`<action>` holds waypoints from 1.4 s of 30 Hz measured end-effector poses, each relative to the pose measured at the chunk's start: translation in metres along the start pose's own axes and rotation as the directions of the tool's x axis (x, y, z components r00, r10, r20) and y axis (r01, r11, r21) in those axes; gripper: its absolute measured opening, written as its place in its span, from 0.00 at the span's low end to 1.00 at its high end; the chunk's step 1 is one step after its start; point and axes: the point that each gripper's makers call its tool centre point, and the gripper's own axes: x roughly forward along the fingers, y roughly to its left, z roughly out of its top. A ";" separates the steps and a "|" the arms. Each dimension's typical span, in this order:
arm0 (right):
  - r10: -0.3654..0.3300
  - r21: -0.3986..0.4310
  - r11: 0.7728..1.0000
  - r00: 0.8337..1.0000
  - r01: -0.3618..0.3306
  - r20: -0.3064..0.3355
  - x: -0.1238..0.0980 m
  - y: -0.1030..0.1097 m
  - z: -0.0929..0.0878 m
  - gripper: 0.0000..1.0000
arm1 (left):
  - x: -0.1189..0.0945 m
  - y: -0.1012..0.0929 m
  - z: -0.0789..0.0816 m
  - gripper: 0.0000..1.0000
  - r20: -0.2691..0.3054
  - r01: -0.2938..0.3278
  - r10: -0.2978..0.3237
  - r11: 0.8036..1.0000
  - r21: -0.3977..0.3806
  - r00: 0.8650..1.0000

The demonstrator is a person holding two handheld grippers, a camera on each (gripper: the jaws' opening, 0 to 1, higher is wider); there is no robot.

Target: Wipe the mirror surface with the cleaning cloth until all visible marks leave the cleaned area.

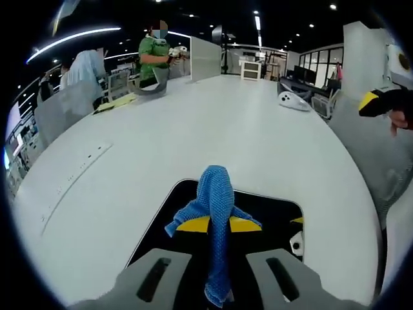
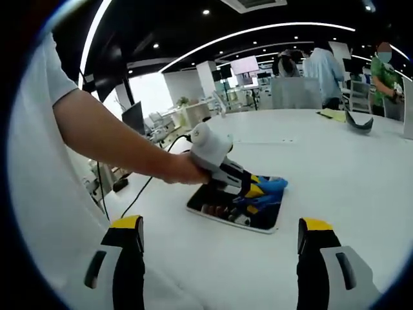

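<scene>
A dark mirror (image 1: 271, 216) lies flat on a white table (image 1: 226, 123). A blue cleaning cloth (image 1: 216, 206), pinched by the left gripper (image 1: 219, 274), is held on it. Remaining marks cannot be judged. The right gripper (image 2: 219, 252) is held spread, well apart from the mirror.

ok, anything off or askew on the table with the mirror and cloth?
Nothing stands out. The mirror lies flat on the white table, with no crack or spill visible. The left claw is shut on the blue cloth over the mirror. The right claw is open, clear of both.
</scene>
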 end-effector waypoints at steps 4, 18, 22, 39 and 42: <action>-0.004 -0.002 1.000 1.000 0.004 0.007 -0.001 0.000 0.001 0.99 | -0.001 0.003 0.000 0.07 -0.003 -0.003 0.003 1.000 0.004 1.000; 0.001 0.003 1.000 1.000 -0.001 0.003 -0.001 -0.001 -0.001 0.98 | 0.000 0.013 0.000 0.07 -0.013 -0.009 0.009 1.000 0.016 1.000; 0.002 0.004 1.000 1.000 -0.002 0.008 -0.001 -0.001 0.001 0.98 | 0.001 0.017 0.001 0.07 -0.015 -0.010 0.010 1.000 0.022 1.000; 0.015 0.033 0.999 1.000 -0.016 0.017 0.000 -0.001 0.001 1.00 | 0.003 0.033 0.003 0.07 -0.027 -0.024 0.025 0.999 0.035 0.999; 0.014 0.037 0.999 1.000 -0.015 0.013 0.000 -0.002 0.000 1.00 | 0.003 0.035 0.004 0.07 -0.027 -0.029 0.030 0.999 0.033 0.999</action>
